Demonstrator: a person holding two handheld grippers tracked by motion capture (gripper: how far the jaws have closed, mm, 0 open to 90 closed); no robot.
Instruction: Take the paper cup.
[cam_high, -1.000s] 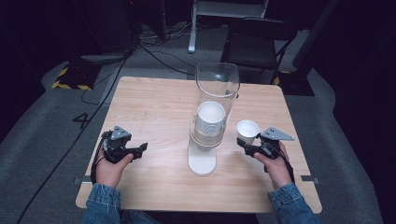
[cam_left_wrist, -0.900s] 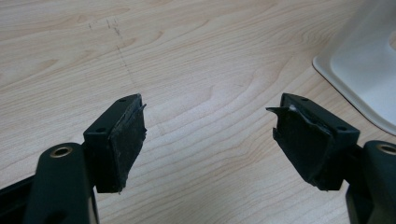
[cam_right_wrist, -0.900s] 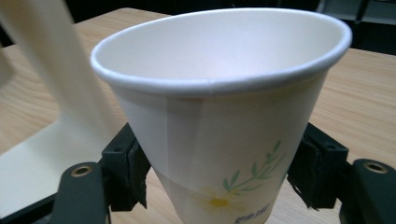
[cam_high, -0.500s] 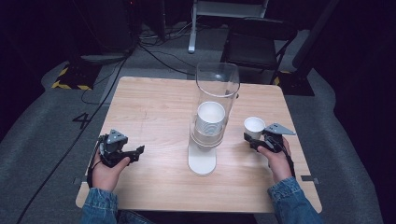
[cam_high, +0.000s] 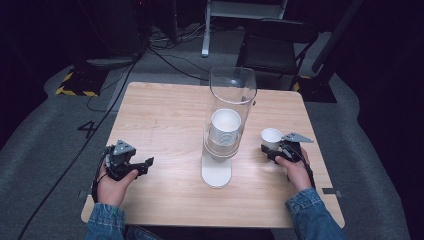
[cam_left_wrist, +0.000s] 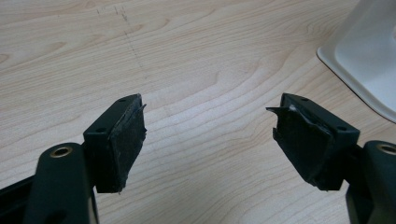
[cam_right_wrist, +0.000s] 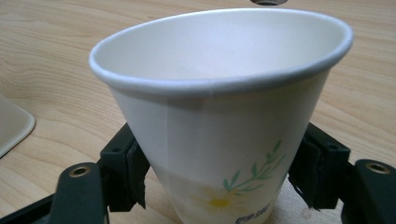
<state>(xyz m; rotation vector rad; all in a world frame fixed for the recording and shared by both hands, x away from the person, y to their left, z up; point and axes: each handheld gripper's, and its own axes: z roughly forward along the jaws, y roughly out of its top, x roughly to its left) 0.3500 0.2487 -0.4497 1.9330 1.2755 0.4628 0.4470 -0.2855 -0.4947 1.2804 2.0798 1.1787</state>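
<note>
Pale wood grain covered the square table (cam_high: 165, 115) seen from the high view, ringed by dark grey floor. At its centre stood a tall clear plastic cup dispenser (cam_high: 230, 107) on a flat white base, a stack of white cups visible through its tube. At the left edge, the person's left hand held the left gripper (cam_high: 142, 164), its black jaws parted with bare wood between them. At the right, the right gripper (cam_high: 270, 150) sat low at the table with a small white paper cup (cam_high: 271, 137) upright at its tips, well right of the dispenser. Blue denim sleeves entered from the bottom.

From the left gripper view, two blocky black jaws with rough, frayed dark pads stood moderately wide apart over smooth wood. The rounded corner of the white dispenser base (cam_left_wrist: 369, 56) showed at upper right.

From the right gripper view, the tapered paper cup (cam_right_wrist: 219, 121) stood between the jaws, matte white with a rolled rim and a printed daisy with green sprigs low on its wall. The jaws, just opened a little, flanked the cup's lower part; the left pad (cam_right_wrist: 135, 172) looked close against the wall, though whether either pad pressed it could not be told.
</note>
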